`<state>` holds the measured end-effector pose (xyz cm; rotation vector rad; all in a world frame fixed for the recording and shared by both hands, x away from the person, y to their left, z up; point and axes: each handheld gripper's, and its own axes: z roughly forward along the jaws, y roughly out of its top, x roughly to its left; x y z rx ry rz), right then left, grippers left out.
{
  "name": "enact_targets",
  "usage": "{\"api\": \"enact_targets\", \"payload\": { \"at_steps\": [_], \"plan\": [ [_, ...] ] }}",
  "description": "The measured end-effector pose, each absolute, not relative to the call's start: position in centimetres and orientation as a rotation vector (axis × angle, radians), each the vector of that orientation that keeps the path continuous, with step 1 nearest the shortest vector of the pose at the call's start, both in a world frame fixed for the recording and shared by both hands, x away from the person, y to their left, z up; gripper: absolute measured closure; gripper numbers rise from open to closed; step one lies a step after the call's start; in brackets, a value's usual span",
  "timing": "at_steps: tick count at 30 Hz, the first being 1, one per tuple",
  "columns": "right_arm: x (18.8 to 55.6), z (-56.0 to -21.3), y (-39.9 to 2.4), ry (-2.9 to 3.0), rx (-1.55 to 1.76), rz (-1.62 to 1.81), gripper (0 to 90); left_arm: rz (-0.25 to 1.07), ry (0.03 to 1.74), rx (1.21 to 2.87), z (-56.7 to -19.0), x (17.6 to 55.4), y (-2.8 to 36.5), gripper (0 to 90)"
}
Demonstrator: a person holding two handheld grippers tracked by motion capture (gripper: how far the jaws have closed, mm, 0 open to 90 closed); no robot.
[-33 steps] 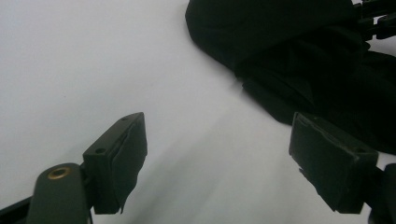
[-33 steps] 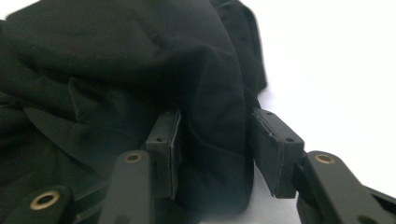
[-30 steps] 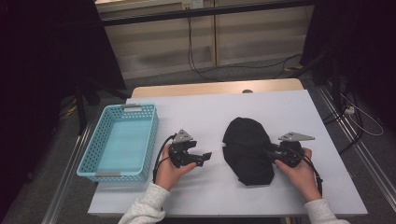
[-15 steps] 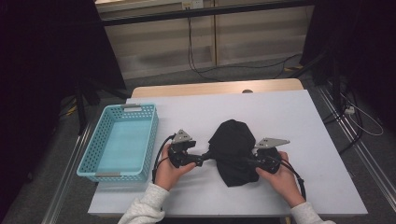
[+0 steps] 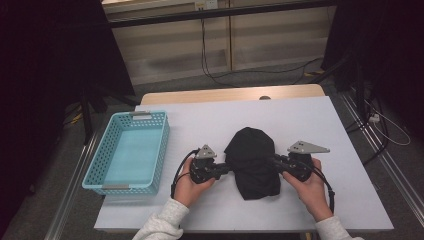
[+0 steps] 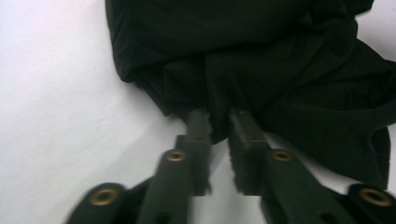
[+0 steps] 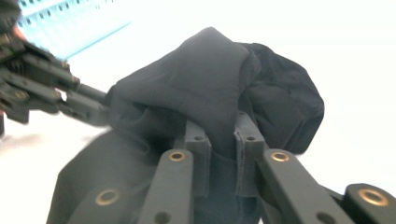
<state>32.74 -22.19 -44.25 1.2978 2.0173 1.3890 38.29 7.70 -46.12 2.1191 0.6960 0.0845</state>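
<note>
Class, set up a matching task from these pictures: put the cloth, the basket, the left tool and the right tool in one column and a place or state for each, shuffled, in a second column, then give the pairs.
Things:
1. cloth
2. basket
3. left tool
4. right tool

Places or states:
A. light blue, nothing in it, at the table's left
B. pinches the black fabric's right edge
C. black, bunched between both tools
D. pinches the black fabric's left edge

Pairs: 1-C, 2-A, 3-D, 4-B

Bare bench (image 5: 320,120) lies open behind the black cloth (image 5: 252,162); blue basket (image 5: 129,152) blocks the left side.
</note>
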Motion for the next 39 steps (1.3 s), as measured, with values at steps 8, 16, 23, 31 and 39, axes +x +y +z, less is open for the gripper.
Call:
{"api": "enact_targets", "payload": {
  "at_steps": [8, 16, 23, 31, 39],
  "plan": [
    [32.6, -42.5, -24.8, 1.906, 1.349, 1.406, 82.8, 0.076, 0.739, 2.076, -44.9, 38.7, 9.1, 88.9],
    [32.5, -43.4, -27.1, 1.872, 1.430, 1.357, 82.7, 0.073, 0.773, 2.055, -43.9, 38.9, 10.5, 88.9],
    [32.7, -44.1, -27.2, 1.899, 1.457, 1.309, 75.2, 0.067, 0.784, 2.048, -43.5, 38.9, 10.8, 89.0],
    [32.6, -43.9, -26.9, 1.919, 1.431, 1.308, 82.0, 0.057, 0.792, 2.044, -43.5, 38.8, 11.0, 89.0],
    [33.0, -43.2, -26.2, 1.937, 1.376, 1.314, 85.4, 0.041, 0.779, 2.052, -43.4, 38.7, 10.7, 89.0]
  ]
}}
